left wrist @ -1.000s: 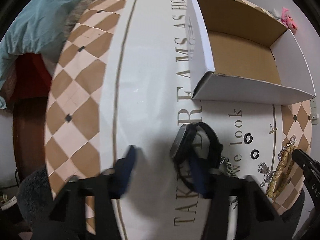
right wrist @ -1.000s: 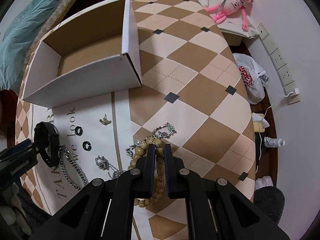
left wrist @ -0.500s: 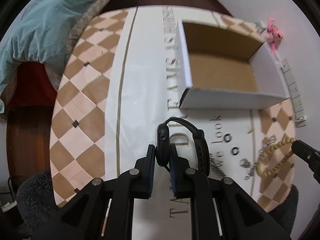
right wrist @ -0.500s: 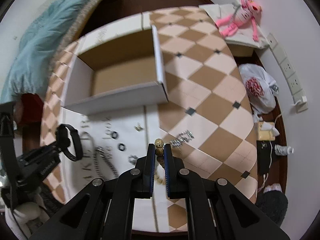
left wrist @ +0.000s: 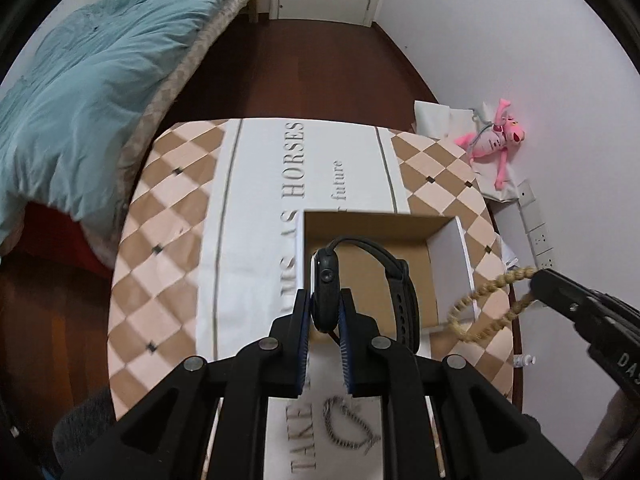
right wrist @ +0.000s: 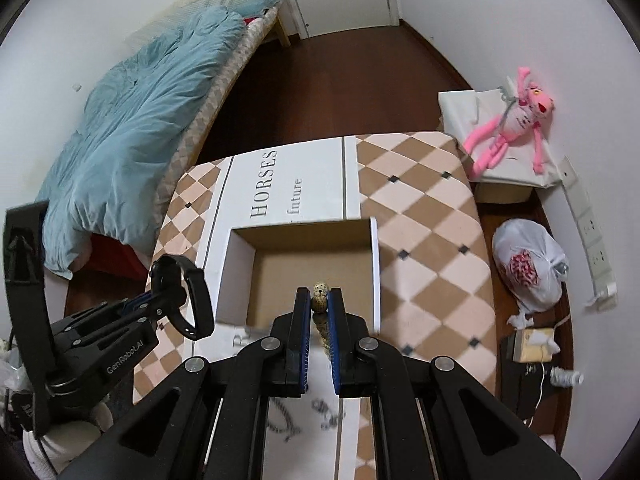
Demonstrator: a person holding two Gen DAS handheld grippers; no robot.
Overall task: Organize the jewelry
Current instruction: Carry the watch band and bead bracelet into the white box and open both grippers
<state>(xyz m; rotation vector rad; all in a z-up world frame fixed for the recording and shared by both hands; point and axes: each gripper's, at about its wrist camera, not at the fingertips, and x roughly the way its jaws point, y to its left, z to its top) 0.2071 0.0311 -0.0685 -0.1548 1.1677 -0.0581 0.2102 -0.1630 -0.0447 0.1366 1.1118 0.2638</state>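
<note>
My left gripper (left wrist: 325, 312) clamps the watch (left wrist: 326, 292); right gripper (right wrist: 320, 308) pinches the bead bracelet (left wrist: 480, 304), whose loop only left cam shows, beside the box (right wrist: 374, 264). Pink toy (right wrist: 516, 120) sits by the wall.

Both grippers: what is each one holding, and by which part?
Left gripper: black watch, clamped across its case, strap looping free. Right gripper: wooden bead bracelet, pinched at a few beads, the rest hanging.

Two grippers: the left gripper (left wrist: 325, 312) and the right gripper (right wrist: 320, 308). One black watch (left wrist: 326, 292), one beaded bracelet (left wrist: 486, 304), one open cardboard box (right wrist: 304, 268), one pink plush toy (right wrist: 516, 120), one teal duvet (right wrist: 136, 120).
</note>
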